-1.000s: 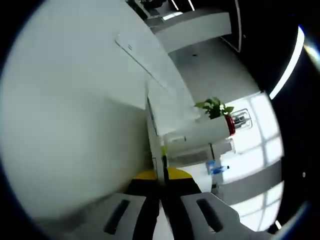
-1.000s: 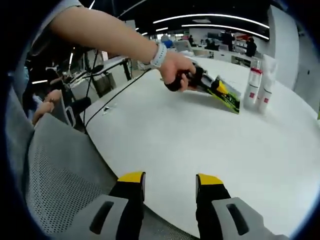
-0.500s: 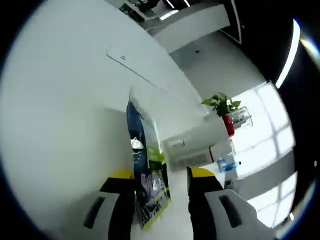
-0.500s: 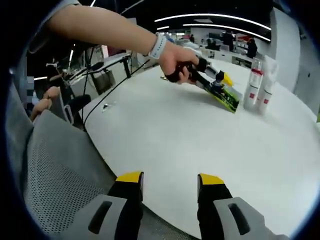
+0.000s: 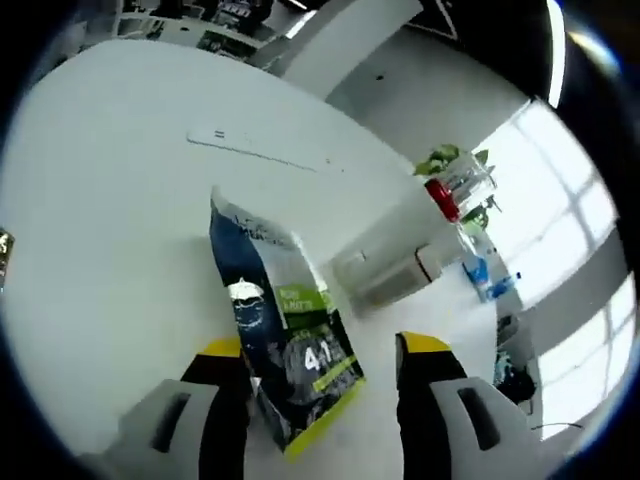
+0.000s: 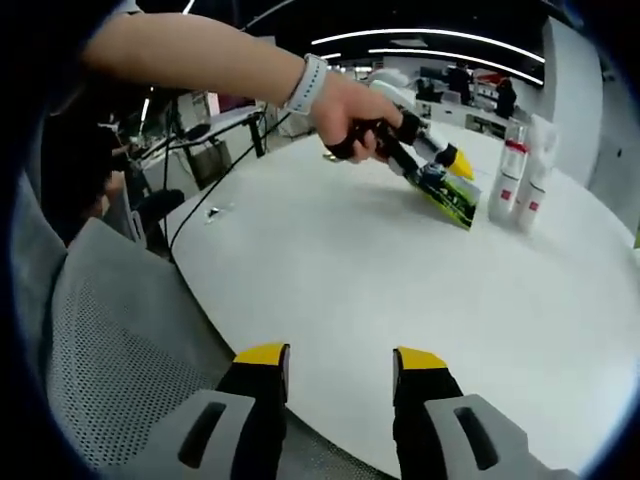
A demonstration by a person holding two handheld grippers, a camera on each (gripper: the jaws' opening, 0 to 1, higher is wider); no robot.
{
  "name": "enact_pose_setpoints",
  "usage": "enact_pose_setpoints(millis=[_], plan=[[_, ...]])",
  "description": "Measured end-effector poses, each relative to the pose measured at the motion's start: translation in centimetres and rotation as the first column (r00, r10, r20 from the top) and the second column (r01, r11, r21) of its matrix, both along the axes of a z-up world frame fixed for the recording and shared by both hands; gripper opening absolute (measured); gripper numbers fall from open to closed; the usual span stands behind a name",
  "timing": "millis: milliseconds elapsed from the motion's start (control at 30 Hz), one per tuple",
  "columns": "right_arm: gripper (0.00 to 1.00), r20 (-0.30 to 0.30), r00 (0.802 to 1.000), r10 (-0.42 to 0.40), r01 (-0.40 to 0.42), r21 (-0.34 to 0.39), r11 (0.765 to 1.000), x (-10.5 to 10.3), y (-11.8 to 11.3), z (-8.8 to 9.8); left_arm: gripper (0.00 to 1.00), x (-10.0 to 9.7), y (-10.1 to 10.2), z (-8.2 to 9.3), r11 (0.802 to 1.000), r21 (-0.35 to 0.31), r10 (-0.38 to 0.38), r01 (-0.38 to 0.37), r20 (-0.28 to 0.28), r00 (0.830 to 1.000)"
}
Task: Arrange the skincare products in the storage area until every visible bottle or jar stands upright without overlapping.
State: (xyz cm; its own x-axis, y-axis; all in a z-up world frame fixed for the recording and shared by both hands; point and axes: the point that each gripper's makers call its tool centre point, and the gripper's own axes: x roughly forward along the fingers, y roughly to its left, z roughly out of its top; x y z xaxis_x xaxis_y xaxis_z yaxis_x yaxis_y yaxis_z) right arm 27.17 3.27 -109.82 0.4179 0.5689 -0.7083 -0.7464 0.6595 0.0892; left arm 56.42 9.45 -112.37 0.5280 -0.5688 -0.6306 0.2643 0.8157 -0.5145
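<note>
One pouch (image 5: 287, 343), lower centre of left gripper view, lies loose on desk (image 5: 110, 230) between left tongs (image 5: 325, 352), now spread wide vs 1 s ago. Two bottles (image 6: 518, 178) upright, upper right. Right tongs (image 6: 340, 361) wide, empty.

The right gripper (image 6: 338, 372) hovers low over the near edge of the round white table (image 6: 400, 270), its yellow-tipped jaws parted with nothing between them. Across the table, a person's hand (image 6: 350, 115) grips the left gripper (image 6: 440, 165), its tips at a dark and green sachet (image 6: 450, 195). Two white tubes (image 6: 520, 180) stand upright just beside it. A grey mesh chair (image 6: 110, 340) sits at left.
</note>
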Motion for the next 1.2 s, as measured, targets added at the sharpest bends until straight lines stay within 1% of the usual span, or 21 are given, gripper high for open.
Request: enact_pose_setpoints(millis=[67,100,133,200,233,300,333,467,567,700,800,867,933,967,1067,1133,1200], plan=[[0.4,0.002,1.0,0.0,0.0,0.002,1.0,0.0,0.0,0.0,0.54,-0.1,0.4,-0.2,0.998,0.056,-0.017,0.016,0.009,1.0],[0.4,0.001,1.0,-0.001,0.001,0.002,1.0,0.0,0.0,0.0,0.55,-0.2,0.3,-0.1,0.997,0.075,-0.032,0.03,0.024,0.999],[0.4,0.0,1.0,-0.001,0.001,0.002,1.0,0.0,0.0,0.0,0.56,-0.2,0.4,-0.2,0.995,0.094,-0.044,0.041,0.028,0.999],[0.4,0.003,1.0,0.001,-0.001,0.003,1.0,0.0,0.0,0.1,0.58,-0.1,0.6,-0.4,0.987,0.145,-0.074,0.065,0.052,0.996],[0.4,0.002,1.0,-0.001,0.001,0.005,1.0,0.0,0.0,0.1,0.59,-0.3,0.8,-0.4,0.982,0.176,-0.075,0.064,0.06,0.995],[0.39,0.0,1.0,-0.001,0.0,0.006,1.0,0.0,0.0,0.1,0.59,-0.6,0.6,-0.5,0.983,0.171,-0.081,0.071,0.055,0.995],[0.39,-0.001,1.0,0.0,0.0,0.006,1.0,0.0,0.1,0.1,0.59,-0.6,0.7,-0.5,0.981,0.18,-0.081,0.07,0.054,0.995],[0.39,-0.002,1.0,-0.001,0.001,0.008,1.0,0.0,0.1,0.1,0.59,-1.0,0.9,-0.5,0.981,0.182,-0.074,0.062,0.061,0.995],[0.39,0.0,1.0,0.0,0.0,0.008,1.0,0.0,0.1,0.1,0.58,-1.1,0.4,-0.3,0.986,0.151,-0.078,0.066,0.075,0.994],[0.39,0.002,1.0,-0.001,0.001,0.009,1.0,0.0,0.0,0.1,0.57,-0.8,0.1,-0.4,0.987,0.149,-0.072,0.059,0.087,0.994],[0.4,-0.002,1.0,0.002,-0.002,0.007,1.0,0.0,0.0,0.1,0.58,-0.7,-0.3,-0.2,0.989,0.135,-0.068,0.055,0.092,0.993],[0.4,-0.006,1.0,0.002,-0.002,0.005,1.0,0.0,0.0,0.0,0.61,-0.9,-0.6,-0.1,0.992,0.115,-0.058,0.049,0.083,0.995],[0.4,-0.013,1.0,0.007,-0.007,0.001,1.0,-0.2,0.1,-0.2,0.62,-1.0,-0.8,0.3,0.992,0.111,-0.064,0.054,0.089,0.994],[0.4,-0.016,1.0,0.008,-0.008,0.0,1.0,-0.2,0.1,-0.2,0.61,-1.1,-0.7,0.6,0.992,0.116,-0.07,0.059,0.096,0.993],[0.4,-0.016,1.0,0.007,-0.007,-0.003,1.0,-0.2,0.0,-0.3,0.58,-1.3,0.1,2.5,0.993,0.115,-0.057,0.041,0.14,0.989],[0.4,-0.016,1.0,0.008,-0.008,-0.006,1.0,-0.2,0.0,-0.3,0.59,-1.6,0.6,3.6,0.994,0.106,-0.042,0.024,0.171,0.984],[0.4,-0.014,1.0,0.007,-0.007,-0.007,1.0,-0.2,0.0,-0.3,0.58,-2.5,1.3,5.1,0.996,0.085,-0.018,0.001,0.199,0.98]])
